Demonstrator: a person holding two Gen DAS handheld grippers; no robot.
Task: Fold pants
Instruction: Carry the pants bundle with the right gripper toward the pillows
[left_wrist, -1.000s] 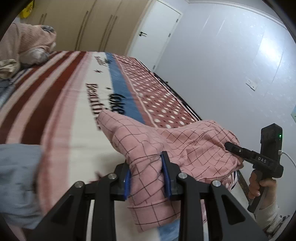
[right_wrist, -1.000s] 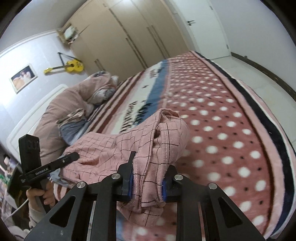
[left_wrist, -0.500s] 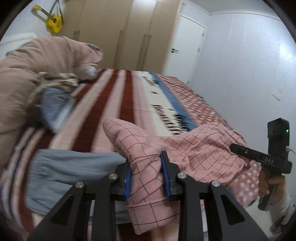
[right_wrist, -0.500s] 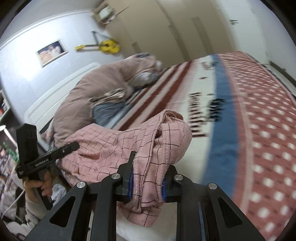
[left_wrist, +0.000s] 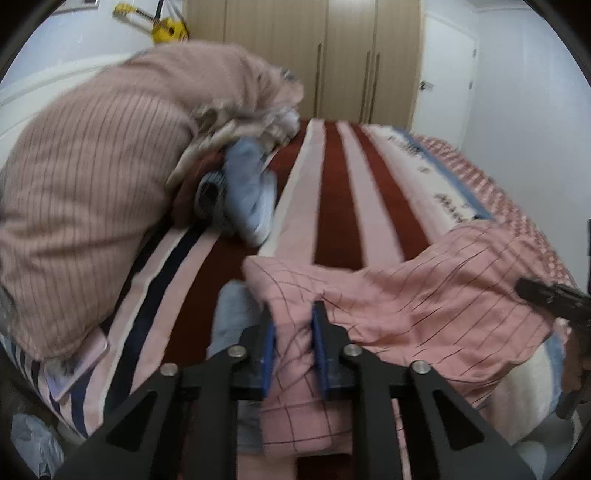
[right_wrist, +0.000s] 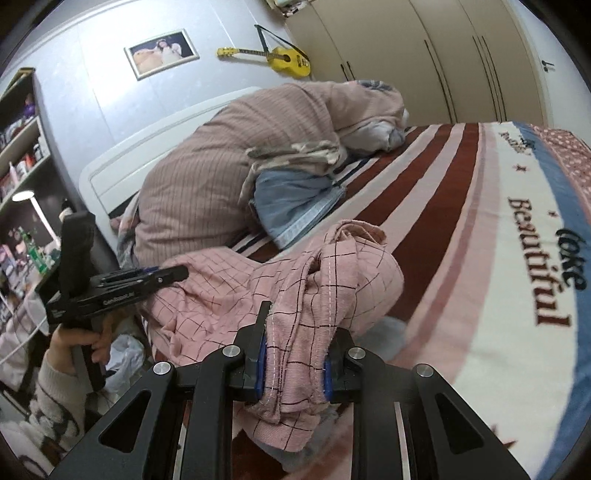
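Evidently caught the pink checked pants (left_wrist: 424, 295) at 2 spots, 1 per claw, so as to keep the cloth strung between them rather than bunched in a heap. Pinched a thick fold in the left claw (left_wrist: 293, 314), with the blue pads nearly together and closing further on the fabric, and left a flap hanging toward 6 o'clock. Clamped a rolled, stitched edge in the right claw (right_wrist: 301, 332) the same way, with only a narrow gap, packed full of cloth. Could not tell which end of the garment.

Held the pants low over the striped bed blanket (left_wrist: 332, 206), sagging from 6 o'clock out to 3 o'clock in the left wrist view and out to 9 o'clock in the right wrist view. Could not tell whether the middle touched the blanket.

Probably kept both grips tilted downward in order to lay the garment on the open stripes at 12 o'clock, well apart from the heaped duvet (left_wrist: 92, 184) at 10 o'clock and the blue garment (right_wrist: 291, 206) tucked beside it.

Noted a pale blue cloth (left_wrist: 229, 314) beneath the pants near 7 o'clock. Would risk dragging or covering it if set down there.

Judged the fold itself as not yet begun: crumpled cloth, no flat panel, no crease. Needed next, likely, a spread onto bare blanket before any halving.
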